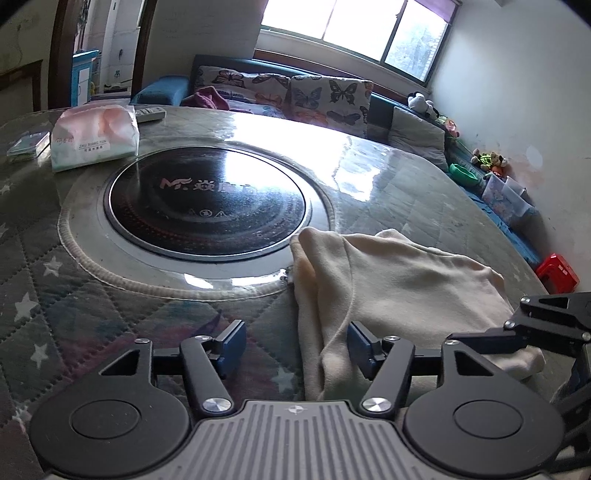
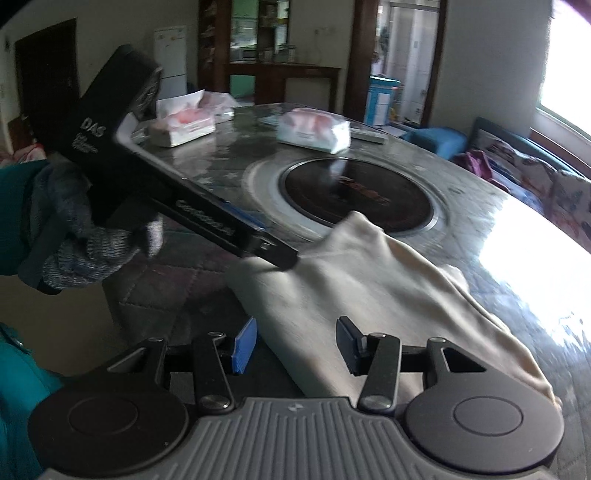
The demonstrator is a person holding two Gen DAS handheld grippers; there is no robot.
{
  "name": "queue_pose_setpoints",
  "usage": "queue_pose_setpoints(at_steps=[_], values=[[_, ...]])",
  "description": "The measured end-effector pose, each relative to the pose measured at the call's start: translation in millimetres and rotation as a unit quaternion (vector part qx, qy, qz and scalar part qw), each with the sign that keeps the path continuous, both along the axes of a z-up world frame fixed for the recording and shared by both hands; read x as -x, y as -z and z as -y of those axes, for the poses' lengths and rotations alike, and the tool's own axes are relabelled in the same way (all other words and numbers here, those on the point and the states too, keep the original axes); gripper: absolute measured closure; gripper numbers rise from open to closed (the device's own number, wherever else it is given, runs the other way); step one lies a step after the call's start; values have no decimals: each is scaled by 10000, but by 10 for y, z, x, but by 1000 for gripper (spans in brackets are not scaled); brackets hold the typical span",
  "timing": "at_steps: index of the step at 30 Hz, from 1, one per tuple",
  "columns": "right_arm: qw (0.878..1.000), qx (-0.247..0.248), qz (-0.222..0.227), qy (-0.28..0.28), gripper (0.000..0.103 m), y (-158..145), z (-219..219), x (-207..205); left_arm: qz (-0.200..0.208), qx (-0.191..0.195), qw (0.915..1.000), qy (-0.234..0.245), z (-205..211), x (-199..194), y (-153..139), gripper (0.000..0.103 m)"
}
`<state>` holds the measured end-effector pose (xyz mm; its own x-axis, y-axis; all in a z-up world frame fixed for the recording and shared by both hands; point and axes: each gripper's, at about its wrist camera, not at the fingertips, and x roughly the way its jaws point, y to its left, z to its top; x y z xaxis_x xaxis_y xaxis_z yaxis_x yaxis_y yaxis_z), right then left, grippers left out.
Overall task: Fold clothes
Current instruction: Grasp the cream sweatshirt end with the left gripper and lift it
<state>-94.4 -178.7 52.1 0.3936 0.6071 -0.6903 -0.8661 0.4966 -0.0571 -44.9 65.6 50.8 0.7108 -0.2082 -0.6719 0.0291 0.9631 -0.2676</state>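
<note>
Both jaws gape wide over the cream garment [image 1: 399, 280], stretched toward the hotplate [image 1: 207, 206].

Daylight came through a wide window [image 1: 354, 29] set in the white wall [image 1: 509, 107] far ahead of the gripper. Below it ran a blue sofa [image 1: 166, 88] with butterfly cushions [image 1: 328, 99]. A dark wooden cabinet [image 2: 280, 77] stood beyond the surface [image 1: 406, 177].

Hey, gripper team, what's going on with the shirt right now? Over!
Left hand-held gripper open. Right hand-held gripper open. Cream garment bunched on the table, ungripped. Induction cooktop just beyond it.
</note>
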Motion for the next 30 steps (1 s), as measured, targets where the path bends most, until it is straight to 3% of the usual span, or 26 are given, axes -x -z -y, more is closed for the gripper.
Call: queue_pose_setpoints(at_steps=[20, 25, 30], values=[[9971, 428, 457, -429, 58, 151, -559, 150, 30, 332, 9991, -270, -245, 50, -5, 33], [9959, 542, 536, -477, 71, 201, -652, 158, -41, 567, 9980, -268, -264, 40, -19, 33], [9983, 361, 337, -323, 93, 166, -601, 77, -179, 830, 9960, -284, -248, -6, -12, 33]])
